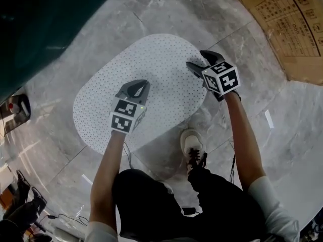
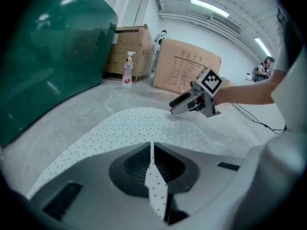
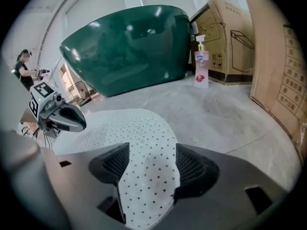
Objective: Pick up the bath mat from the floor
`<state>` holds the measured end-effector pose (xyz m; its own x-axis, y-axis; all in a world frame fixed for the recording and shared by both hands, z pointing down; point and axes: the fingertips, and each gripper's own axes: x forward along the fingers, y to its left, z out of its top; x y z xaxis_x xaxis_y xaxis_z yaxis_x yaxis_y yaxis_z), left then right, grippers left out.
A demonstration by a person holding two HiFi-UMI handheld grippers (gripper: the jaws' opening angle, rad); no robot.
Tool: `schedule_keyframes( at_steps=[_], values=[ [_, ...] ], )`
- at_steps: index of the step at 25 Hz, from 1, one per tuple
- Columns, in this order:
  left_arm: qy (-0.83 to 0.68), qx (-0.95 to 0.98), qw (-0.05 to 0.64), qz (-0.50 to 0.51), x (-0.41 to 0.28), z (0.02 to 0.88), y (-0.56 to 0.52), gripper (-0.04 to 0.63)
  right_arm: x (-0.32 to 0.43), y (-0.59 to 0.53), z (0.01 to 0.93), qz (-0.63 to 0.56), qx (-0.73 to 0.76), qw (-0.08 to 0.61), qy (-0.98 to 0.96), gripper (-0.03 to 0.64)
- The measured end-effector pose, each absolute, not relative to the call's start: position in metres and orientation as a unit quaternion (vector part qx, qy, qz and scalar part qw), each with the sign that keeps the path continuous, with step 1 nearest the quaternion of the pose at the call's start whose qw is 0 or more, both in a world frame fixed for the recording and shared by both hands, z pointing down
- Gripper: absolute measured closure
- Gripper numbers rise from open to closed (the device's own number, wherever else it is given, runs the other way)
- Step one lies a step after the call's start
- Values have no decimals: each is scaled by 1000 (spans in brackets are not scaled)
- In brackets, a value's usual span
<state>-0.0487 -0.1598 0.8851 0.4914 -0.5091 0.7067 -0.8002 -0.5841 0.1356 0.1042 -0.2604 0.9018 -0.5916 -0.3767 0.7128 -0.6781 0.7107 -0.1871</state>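
White mat (image 2: 144,126) in left hand-held gripper (image 2: 152,152)

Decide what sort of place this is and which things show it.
Probably a warehouse or workshop mocked up as a bathroom: cardboard boxes, a green tub and overhead strip lights.

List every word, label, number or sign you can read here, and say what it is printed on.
No text here can be quoted with confidence.
cardboard box: a printed table, too small to read.
pump bottle: label blurred, unreadable.
box behind the bottle: small printed symbols, too small to read.
marker cube: black-and-white squares only, no words.
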Motion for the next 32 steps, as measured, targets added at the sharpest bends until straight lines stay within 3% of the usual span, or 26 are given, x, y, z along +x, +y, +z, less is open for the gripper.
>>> schedule_keyframes(
  at_steps=[10,32],
  values=[
    [-478,789,237,302,-77,928,-173,577,103,-278,935,230,286,369,-854,319],
    [-475,791,218,317,-79,928,-166,577,78,-248,934,230,258,379,-858,321]
  ],
)
